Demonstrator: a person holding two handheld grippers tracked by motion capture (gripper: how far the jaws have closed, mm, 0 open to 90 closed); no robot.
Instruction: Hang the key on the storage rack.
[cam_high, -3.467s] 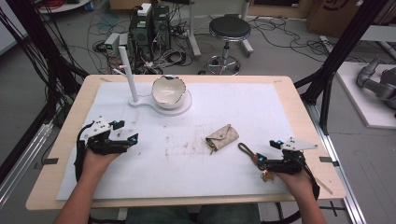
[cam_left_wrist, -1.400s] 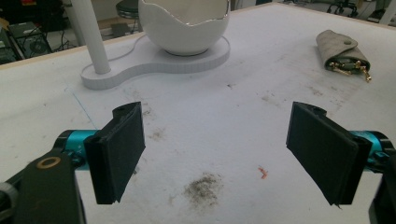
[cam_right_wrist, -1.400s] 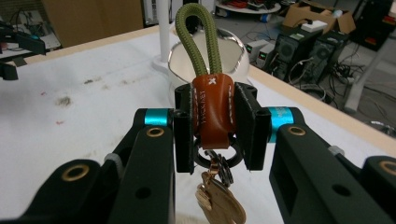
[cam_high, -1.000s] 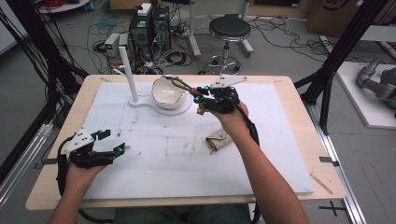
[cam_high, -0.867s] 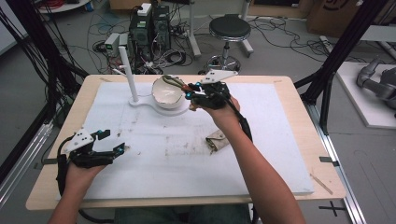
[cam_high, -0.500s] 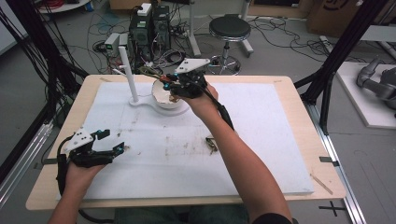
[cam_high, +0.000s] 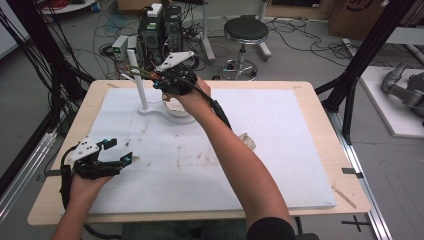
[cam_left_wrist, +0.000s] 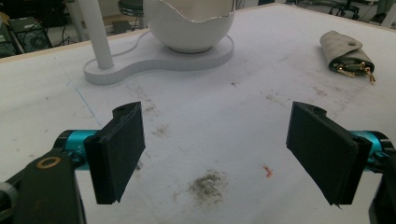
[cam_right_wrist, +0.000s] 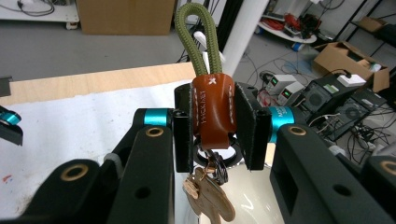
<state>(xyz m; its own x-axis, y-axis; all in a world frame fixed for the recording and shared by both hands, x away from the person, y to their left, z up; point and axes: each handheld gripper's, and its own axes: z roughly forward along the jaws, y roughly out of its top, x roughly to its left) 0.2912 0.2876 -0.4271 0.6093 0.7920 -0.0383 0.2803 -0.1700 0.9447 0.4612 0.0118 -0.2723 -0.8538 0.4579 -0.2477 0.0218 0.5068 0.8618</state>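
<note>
My right gripper (cam_high: 161, 83) (cam_right_wrist: 217, 128) is shut on a keychain (cam_right_wrist: 212, 112) with a brown leather band, an olive cord loop (cam_right_wrist: 198, 32) and metal rings hanging below. It hovers over the white bowl (cam_high: 179, 111) (cam_left_wrist: 189, 23), with the cord loop (cam_high: 136, 73) reaching up to the white post (cam_high: 140, 90) (cam_right_wrist: 243, 37) of the stand. My left gripper (cam_high: 120, 152) (cam_left_wrist: 215, 149) stands open low over the mat at the front left, nothing between its jaws. A beige key pouch (cam_high: 248, 141) (cam_left_wrist: 348, 53) lies mid-mat, partly behind the person's right forearm.
The bowl and post share a white base (cam_high: 152, 112) (cam_left_wrist: 154, 58) at the back of the white mat (cam_high: 290, 150). Black frame legs (cam_high: 350, 85) flank the table. Computers (cam_high: 160, 25), cables and a stool (cam_high: 245, 32) stand on the floor behind.
My right gripper has carried the keychain from the table's front right, over the bowl, leftward to the post. My left gripper shifted a little toward the front left early on, then stayed still.
</note>
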